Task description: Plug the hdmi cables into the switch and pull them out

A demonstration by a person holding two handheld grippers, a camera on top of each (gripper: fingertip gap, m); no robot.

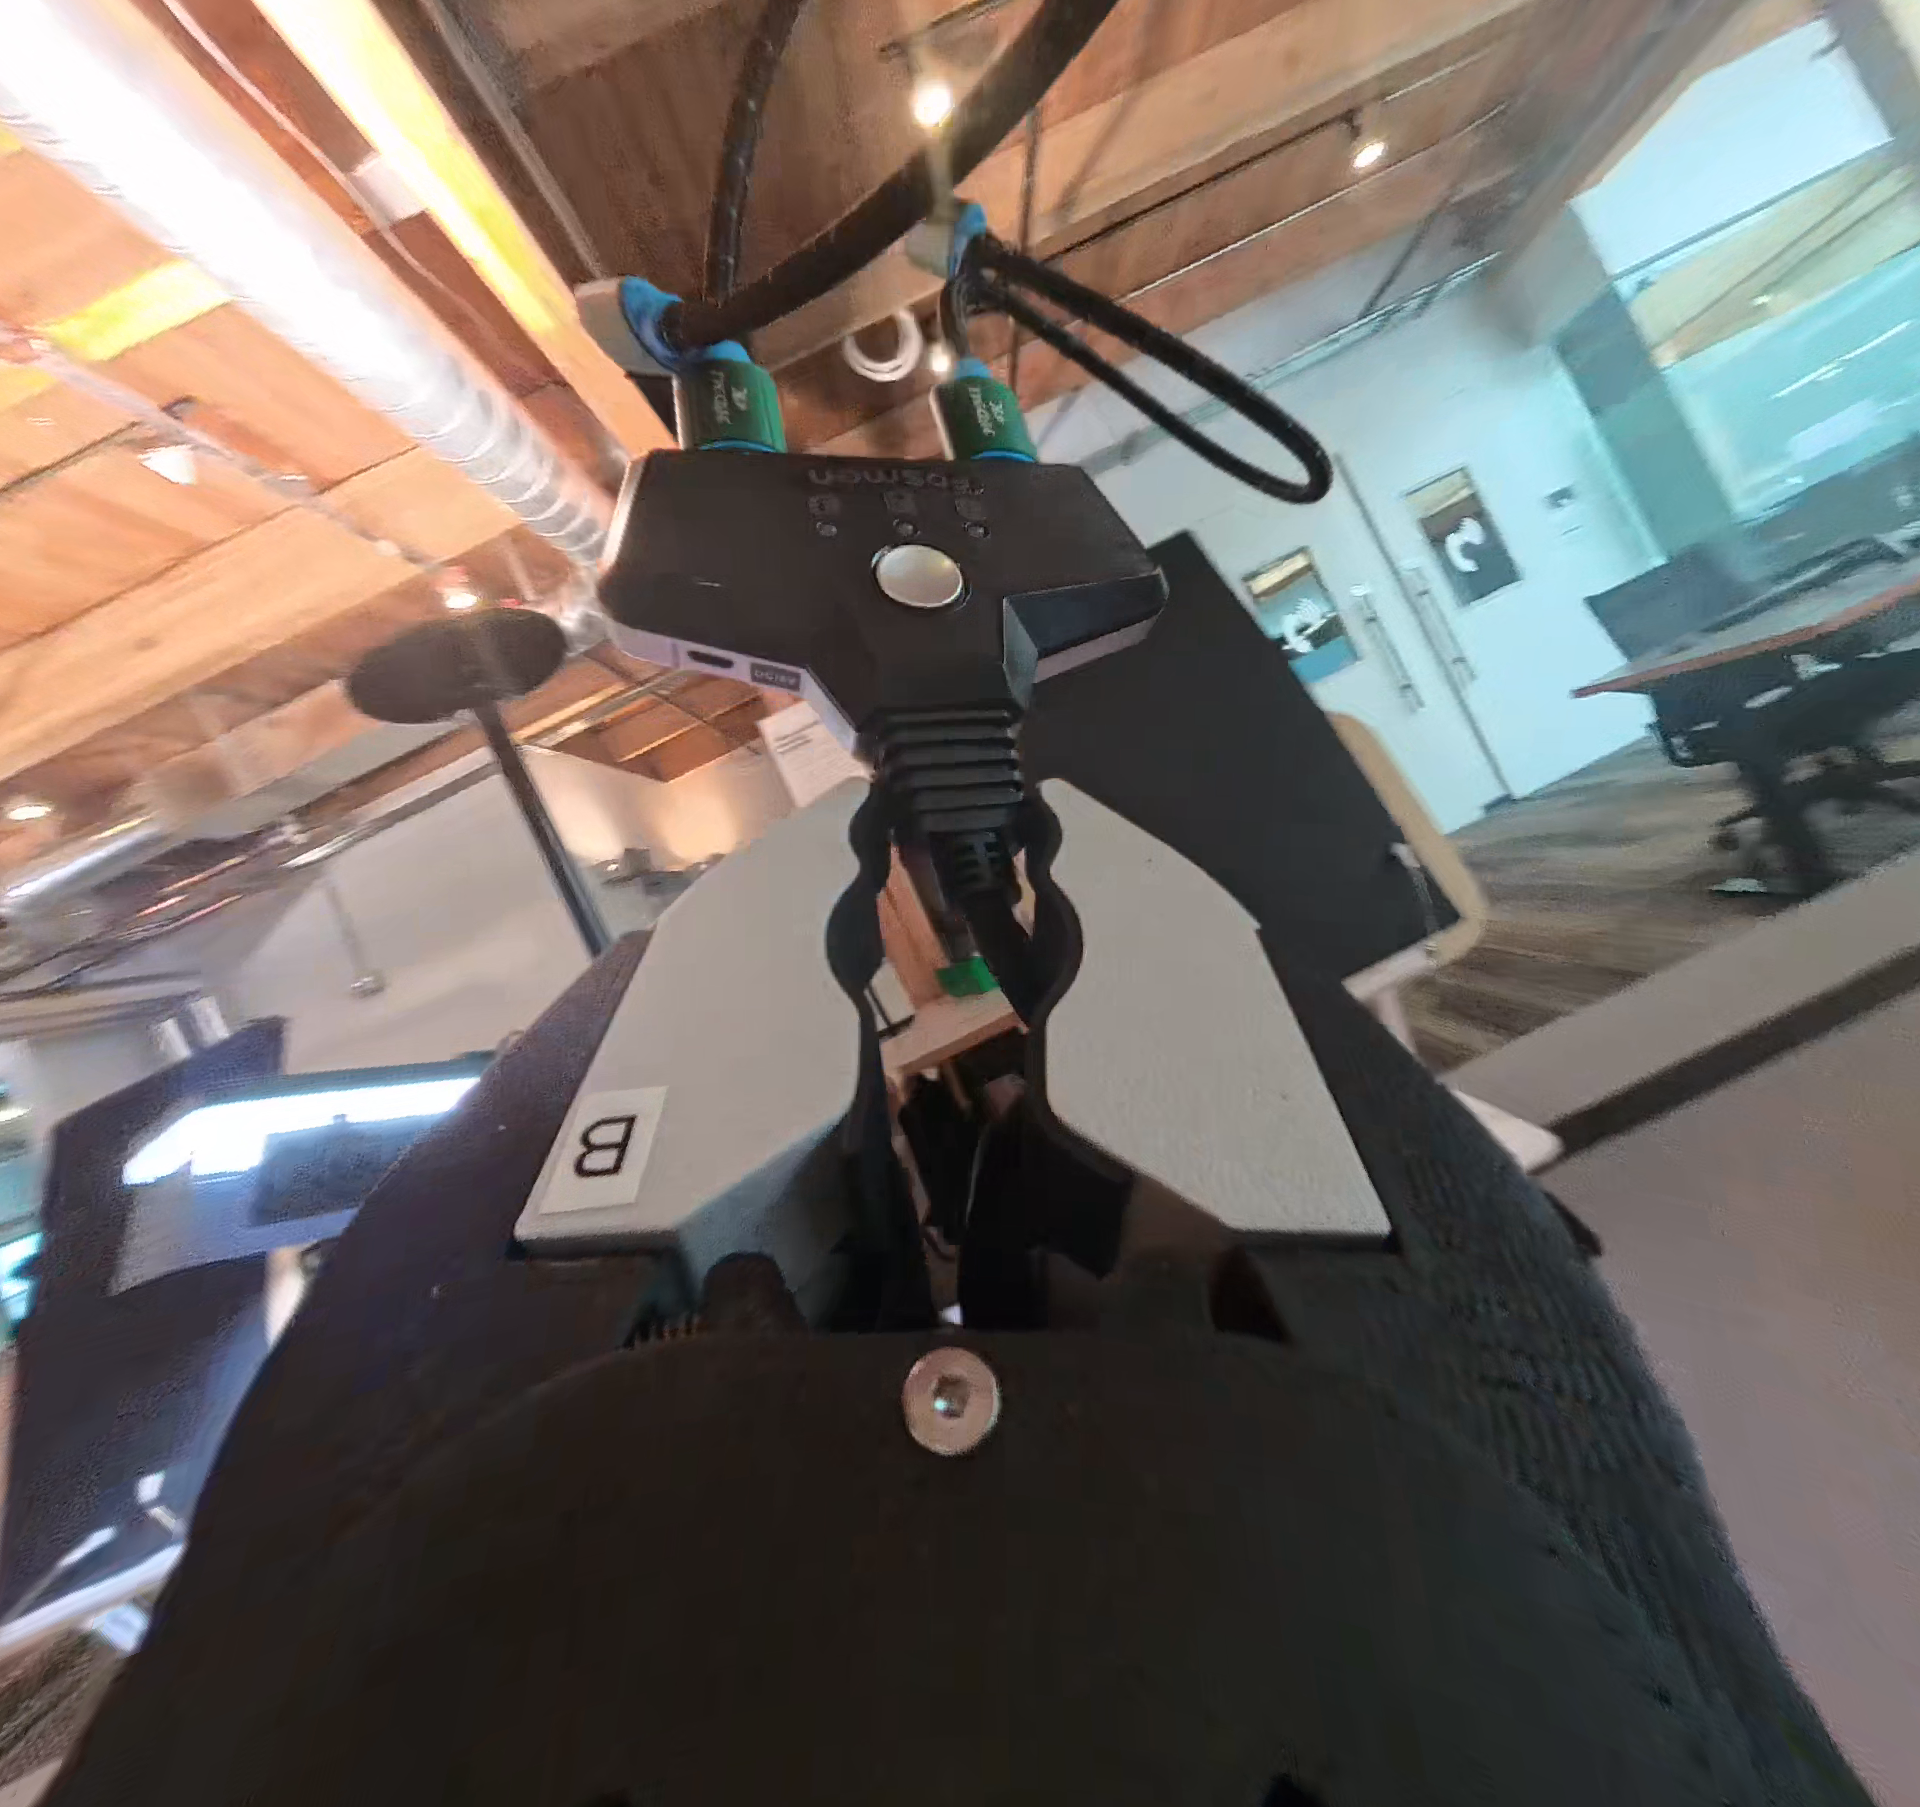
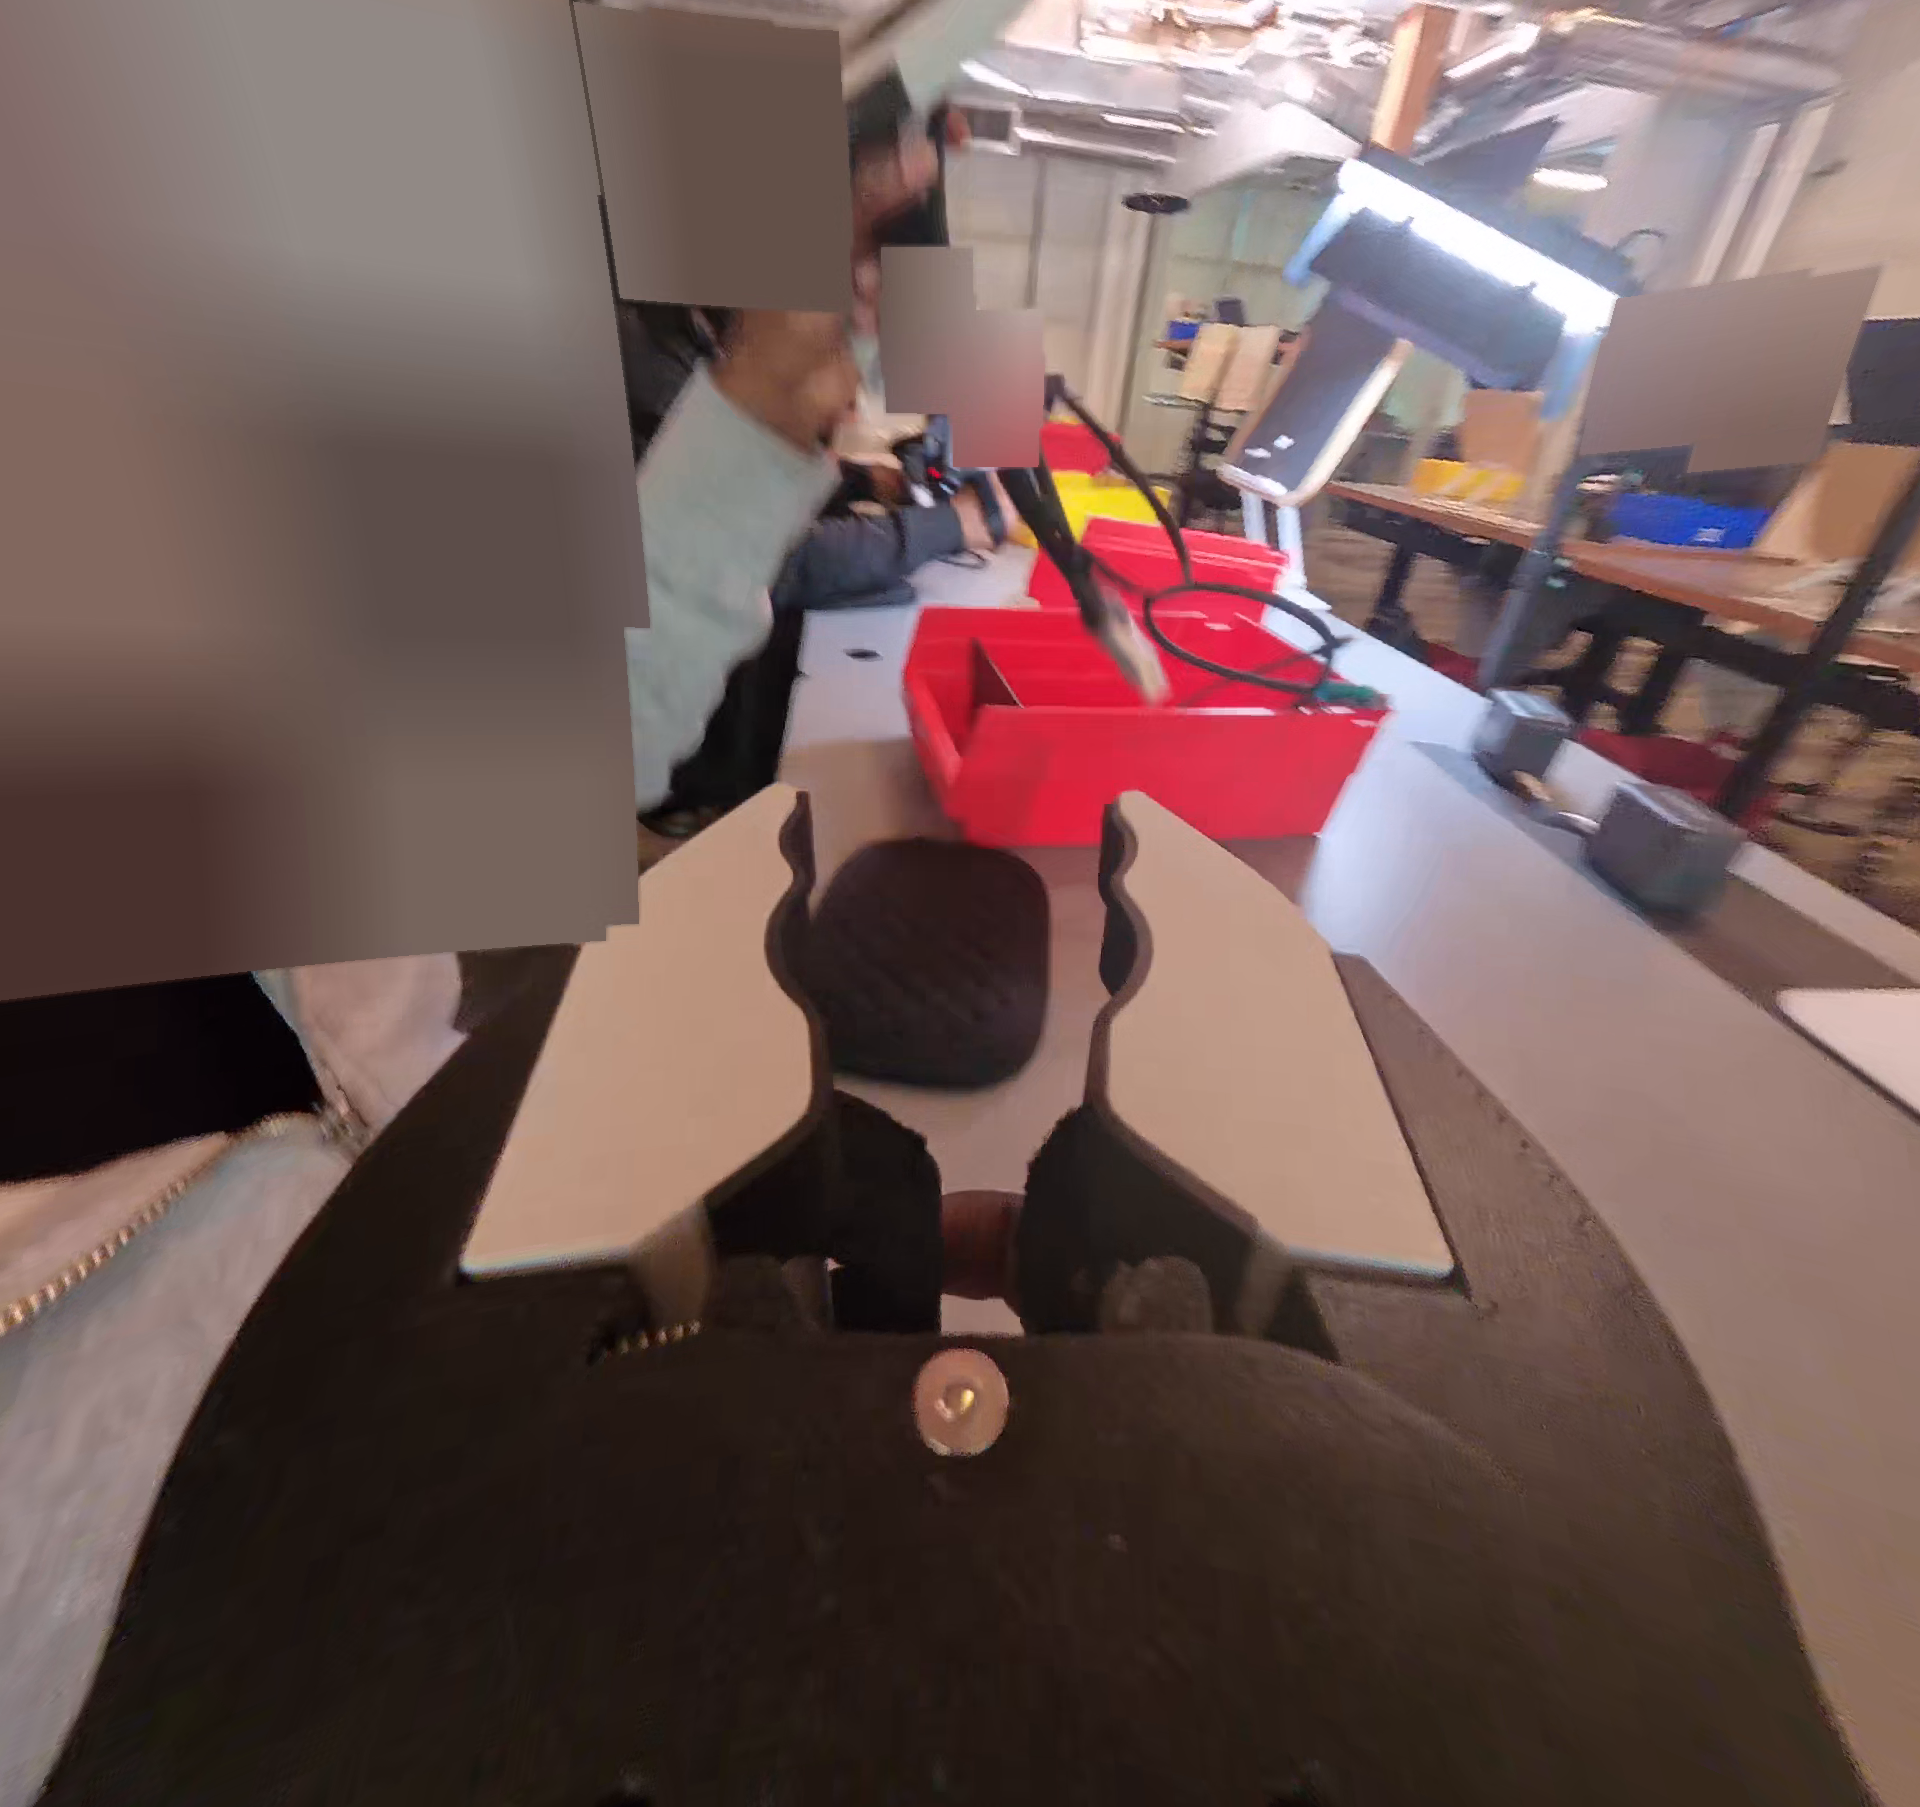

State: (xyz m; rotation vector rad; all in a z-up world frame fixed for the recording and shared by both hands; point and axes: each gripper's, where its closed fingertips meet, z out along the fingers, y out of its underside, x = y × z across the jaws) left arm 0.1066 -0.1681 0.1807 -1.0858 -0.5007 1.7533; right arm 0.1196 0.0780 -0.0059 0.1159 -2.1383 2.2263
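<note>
In the left wrist view my left gripper (image 1: 951,817) is shut on the ribbed cable collar of the black HDMI switch (image 1: 883,562) and holds it up toward the ceiling. The switch has a round silver button (image 1: 920,578). Two green HDMI plugs (image 1: 724,401) (image 1: 982,417) sit in its far edge. Their black braided cables (image 1: 1174,375) loop above it. My right gripper (image 2: 961,807) is open and empty over the grey table (image 2: 1507,947), with a black oval pad (image 2: 925,962) between its fingers. Farther off, a black cable with a grey plug end (image 2: 1127,651) hangs over a red bin (image 2: 1132,760).
More red and yellow bins (image 2: 1117,510) stand behind the red bin. Two grey blocks (image 2: 1652,843) sit at the table's right edge. Seated people fill the left of the right wrist view, one in a light sleeve (image 2: 717,552). A lamp (image 2: 1455,251) stands behind.
</note>
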